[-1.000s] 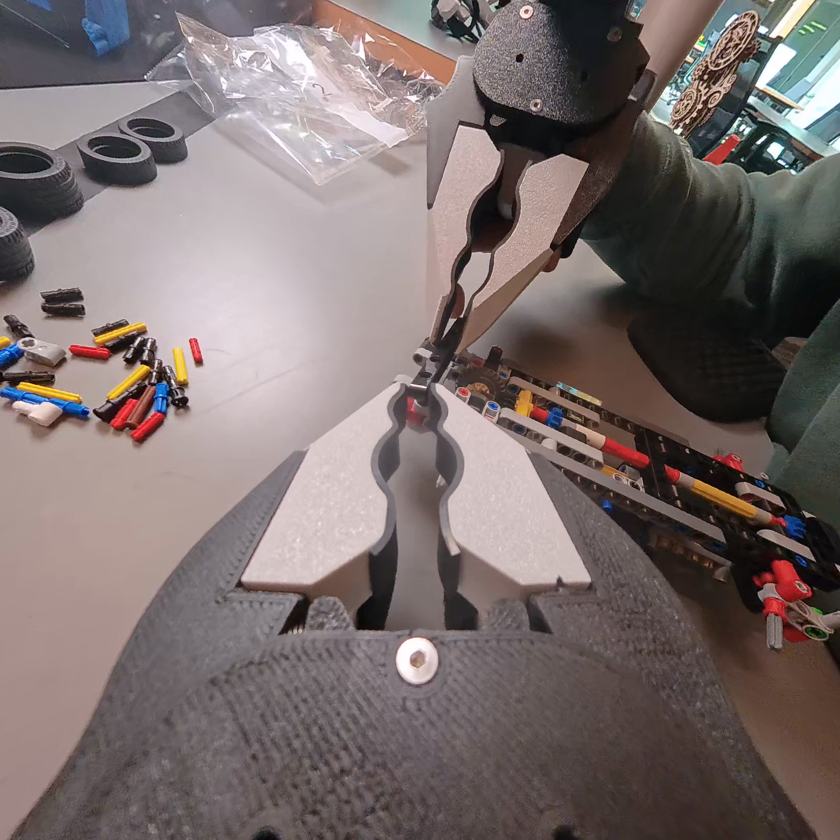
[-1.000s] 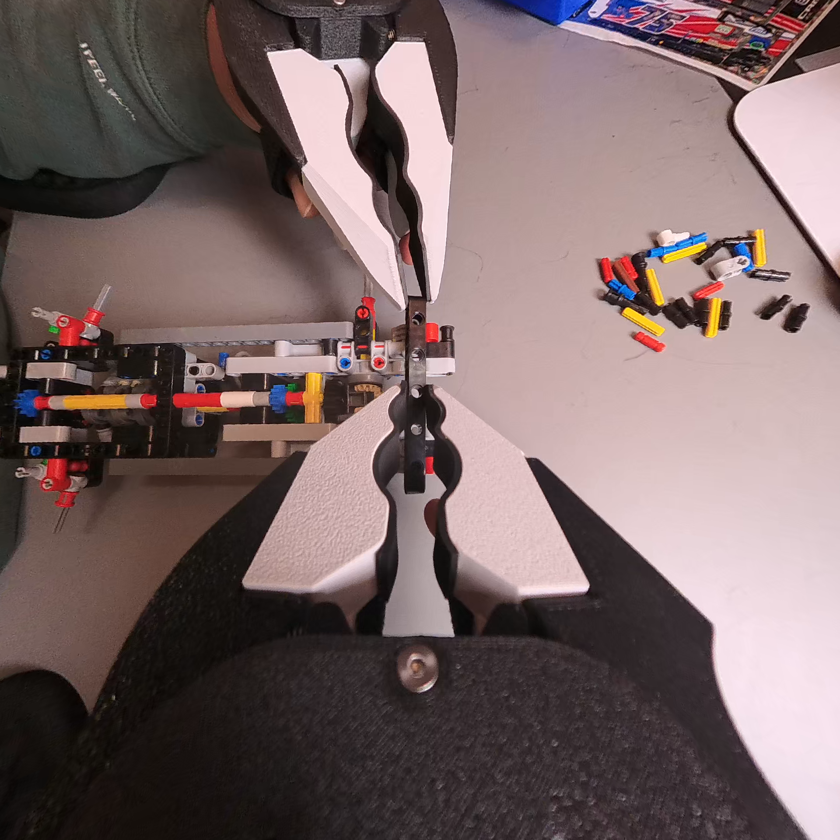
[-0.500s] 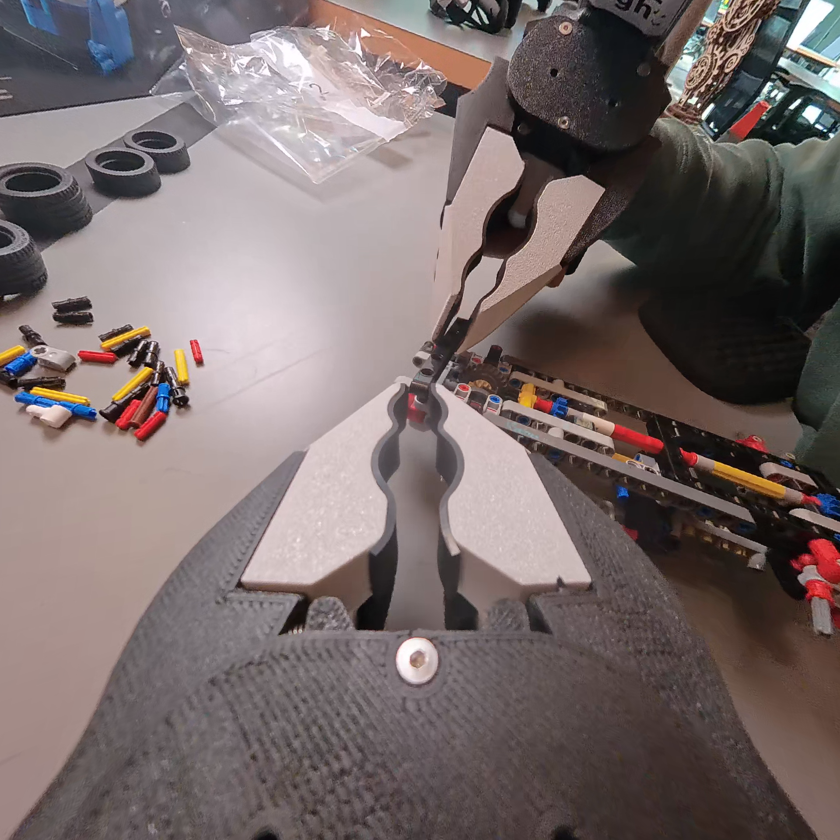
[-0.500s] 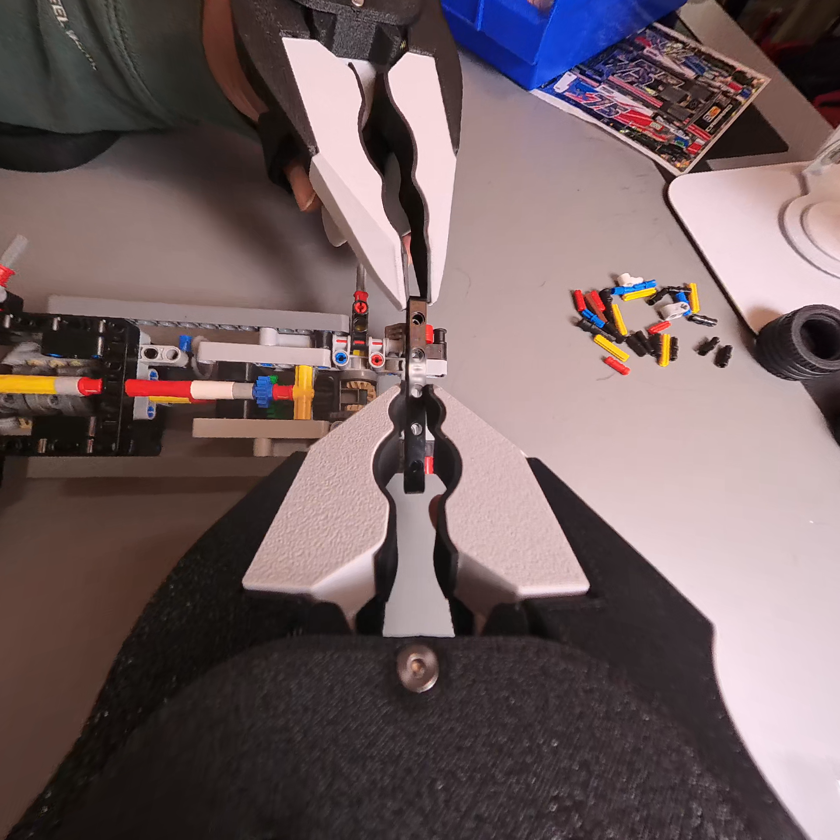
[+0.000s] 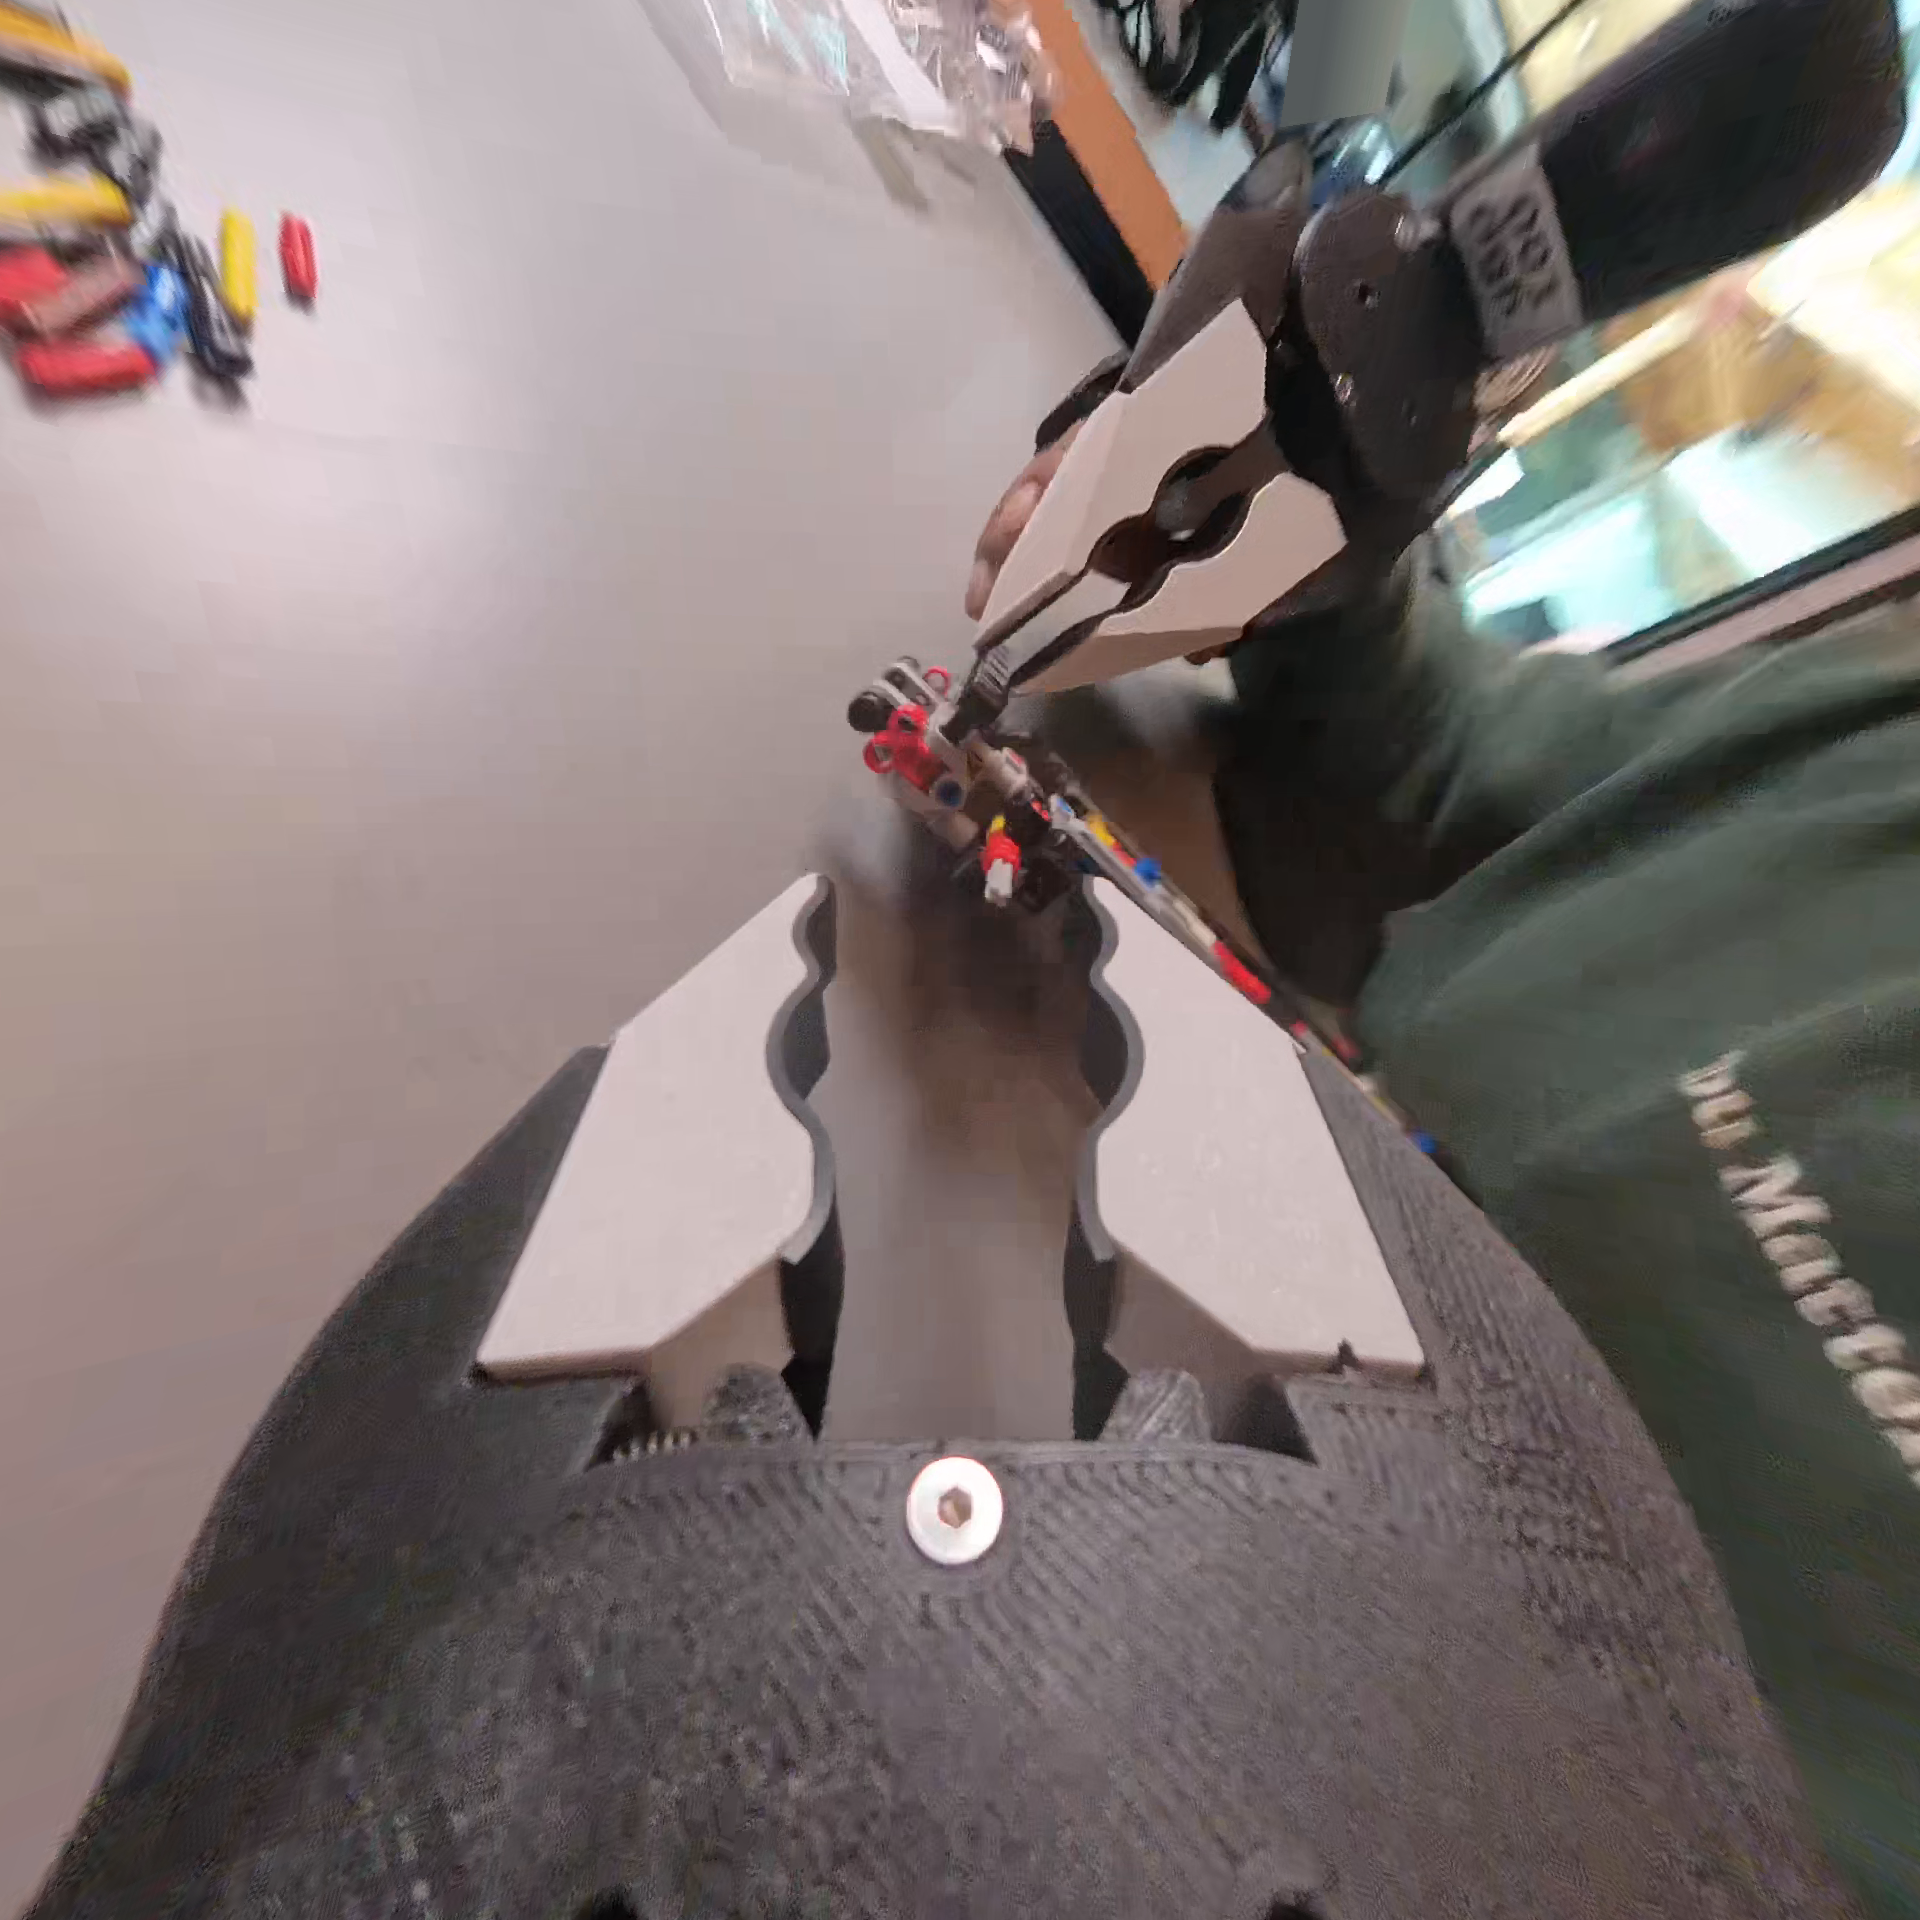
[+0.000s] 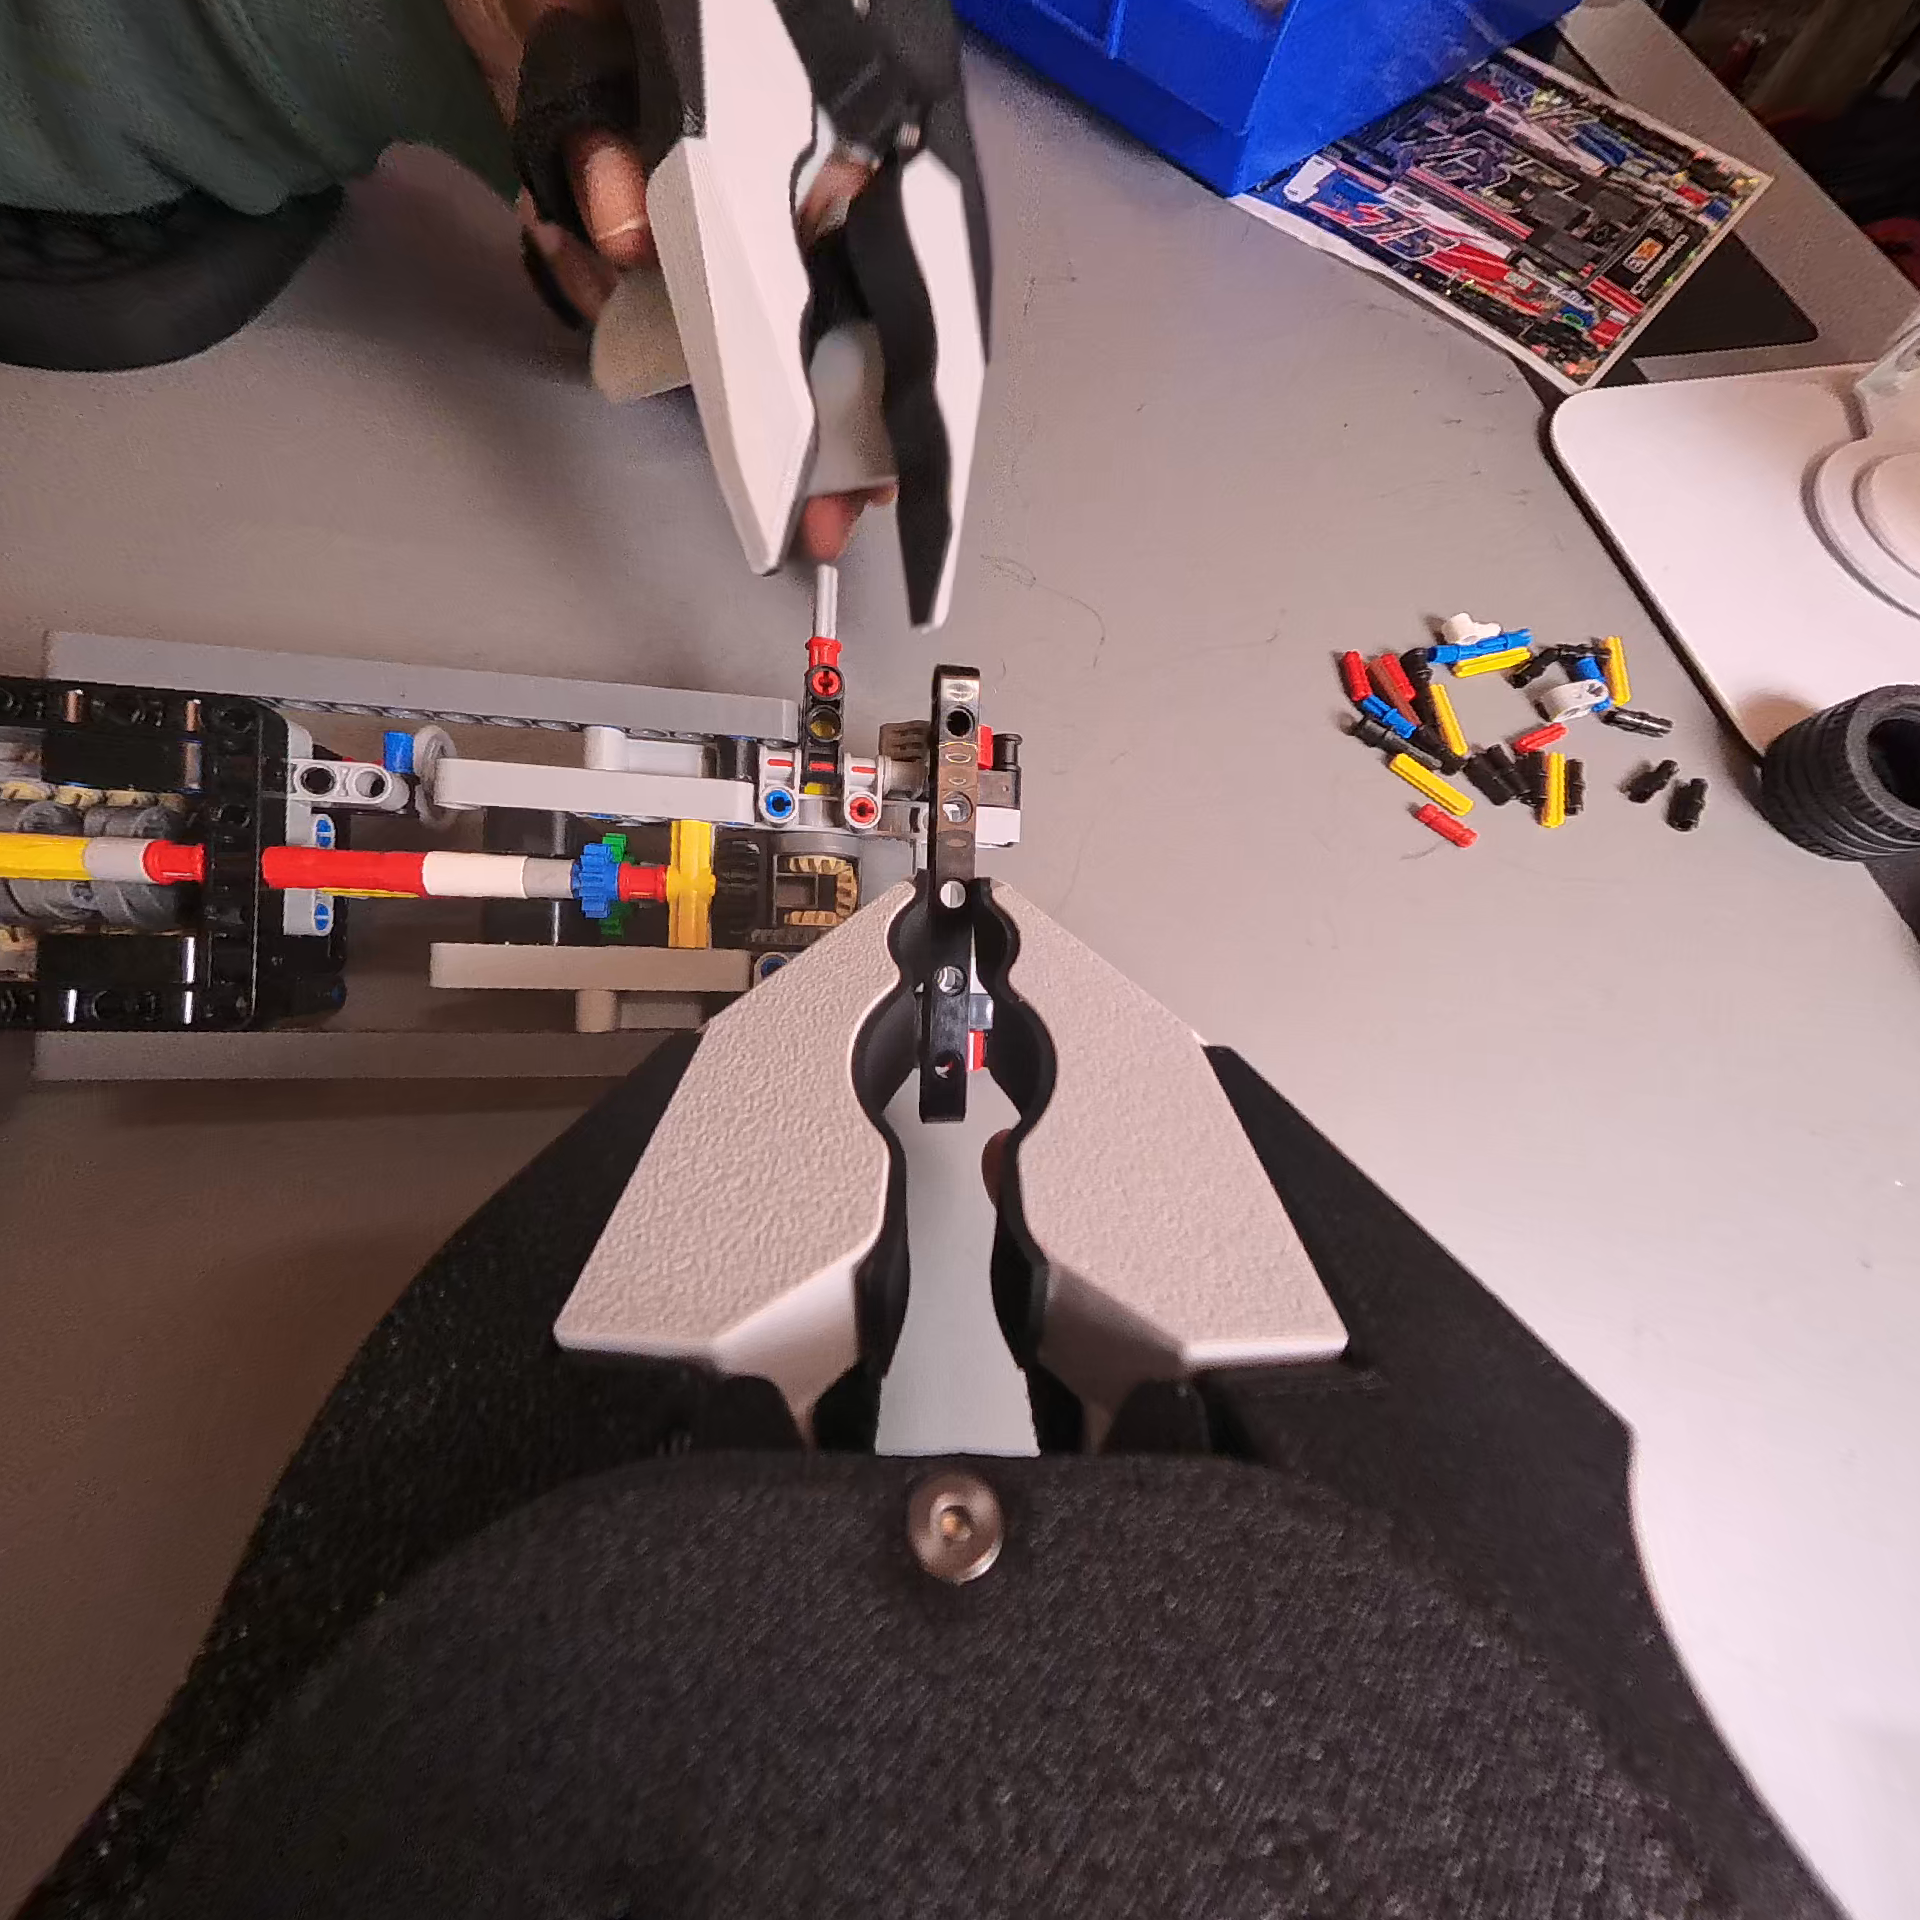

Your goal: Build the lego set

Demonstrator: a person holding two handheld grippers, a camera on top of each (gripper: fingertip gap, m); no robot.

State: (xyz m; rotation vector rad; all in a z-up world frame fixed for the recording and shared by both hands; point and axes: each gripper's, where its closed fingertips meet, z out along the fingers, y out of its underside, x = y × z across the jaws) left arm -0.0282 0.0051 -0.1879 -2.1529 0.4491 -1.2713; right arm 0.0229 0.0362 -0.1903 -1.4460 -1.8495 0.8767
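Grey and matt, the worktop (image 6: 1299, 1039) carries the long multicoloured brick chassis (image 6: 436, 831), which lies lengthwise along the left half and runs off the left edge of the right wrist view.

Step in hand: fitting the black perforated plastic beam (image 6: 951, 883) across the near end of the chassis. Your right gripper (image 6: 951, 904) has its jaws nearly together, clamped on the lower part of this beam; the upper part stands against the grey end block of the chassis. Your left gripper (image 6: 852, 582) hovers just above the thin grey axle with a red bush (image 6: 824, 634), with jaws narrowly parted and nothing between them.

Next move, as judged: align the beam holes with the pins on the end block, then press squarely. Brace the chassis with the left gripper, since it looks free to slide.

View differences:
- The right wrist view shows the beam holes, the yellow and red drive shaft (image 6: 312, 862), the loose heap of small coloured pins (image 6: 1496, 727) toward the right edge, a black rubber tyre (image 6: 1849, 769), a blue plastic bin (image 6: 1247, 73) and a printed sheet (image 6: 1507, 208) at the far edge.
- The left wrist view is tilted and blurred. It shows the empty gap of the left gripper (image 5: 956, 914), the right gripper side-on, a green sleeve (image 5: 1610, 987) and a crumpled clear plastic bag (image 5: 883, 62).
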